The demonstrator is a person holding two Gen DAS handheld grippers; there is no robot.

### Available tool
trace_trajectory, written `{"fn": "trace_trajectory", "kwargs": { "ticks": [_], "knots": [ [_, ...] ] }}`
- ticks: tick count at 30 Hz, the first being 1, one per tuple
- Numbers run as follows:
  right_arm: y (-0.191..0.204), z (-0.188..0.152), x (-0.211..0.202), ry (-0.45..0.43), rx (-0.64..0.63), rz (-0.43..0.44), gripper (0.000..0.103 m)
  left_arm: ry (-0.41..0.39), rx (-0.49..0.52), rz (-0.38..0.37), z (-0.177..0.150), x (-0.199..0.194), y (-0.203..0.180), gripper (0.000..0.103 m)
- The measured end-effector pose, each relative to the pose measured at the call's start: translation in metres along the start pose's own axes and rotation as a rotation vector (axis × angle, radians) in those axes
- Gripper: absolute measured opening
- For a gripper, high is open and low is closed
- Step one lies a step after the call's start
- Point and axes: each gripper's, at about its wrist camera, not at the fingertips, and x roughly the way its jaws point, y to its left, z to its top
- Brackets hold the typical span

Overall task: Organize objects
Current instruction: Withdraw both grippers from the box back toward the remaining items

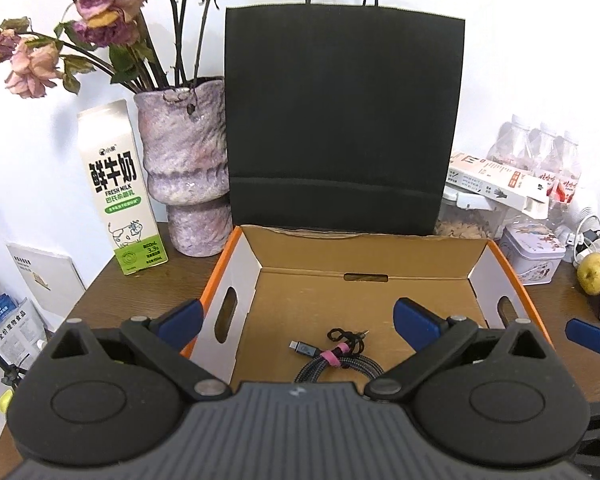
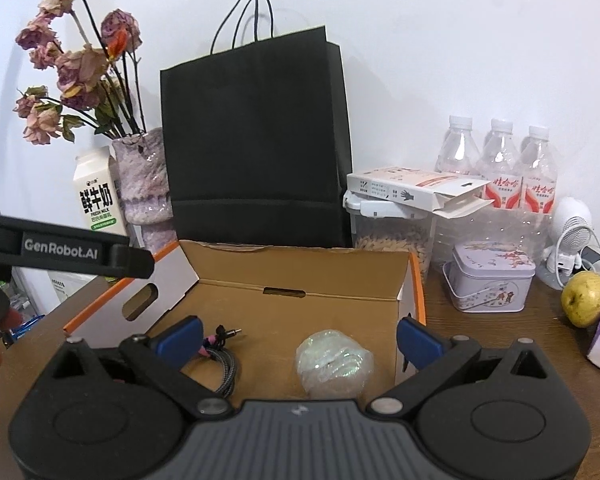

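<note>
Braided cable point(image 1: 336, 360) coiled; crinkly wrapped ball point(image 2: 334, 364) round

The open box point(image 1: 380, 264) was plain brown corrugated cardboard inside, its side walls smooth white with orange edges. A matt black paper bag point(image 1: 340, 120) stood behind it. The coiled cable point(image 1: 340, 364) had a woven braided sheath and a metal plug. The round bundle point(image 2: 334, 362) was wrapped in glossy, crinkled clear film. The lumpy purple vase point(image 1: 184, 168) looked rough and glazed. The small tin point(image 2: 492, 284) had a smooth printed metal finish. The table point(image 2: 500, 328) was dark, matt wood.
</note>
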Motion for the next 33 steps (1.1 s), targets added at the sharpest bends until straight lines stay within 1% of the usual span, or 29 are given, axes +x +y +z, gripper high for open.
{"fn": "trace_trajectory", "kwargs": {
  "ticks": [10, 24, 33],
  "knots": [
    [0.009, -0.011, -0.036, -0.023, -0.015, -0.002, 0.103, -0.016, -0.008, -0.005, -0.008, -0.032, 0.002, 0.103],
    [0.029, -0.033, -0.090, -0.045, -0.019, 0.007, 0.103, -0.027, -0.026, -0.005, -0.043, -0.083, 0.021, 0.103],
    [0.051, -0.050, -0.124, -0.054, -0.030, 0.020, 0.103, -0.051, -0.022, -0.003, -0.066, -0.123, 0.038, 0.103]
  ]
}}
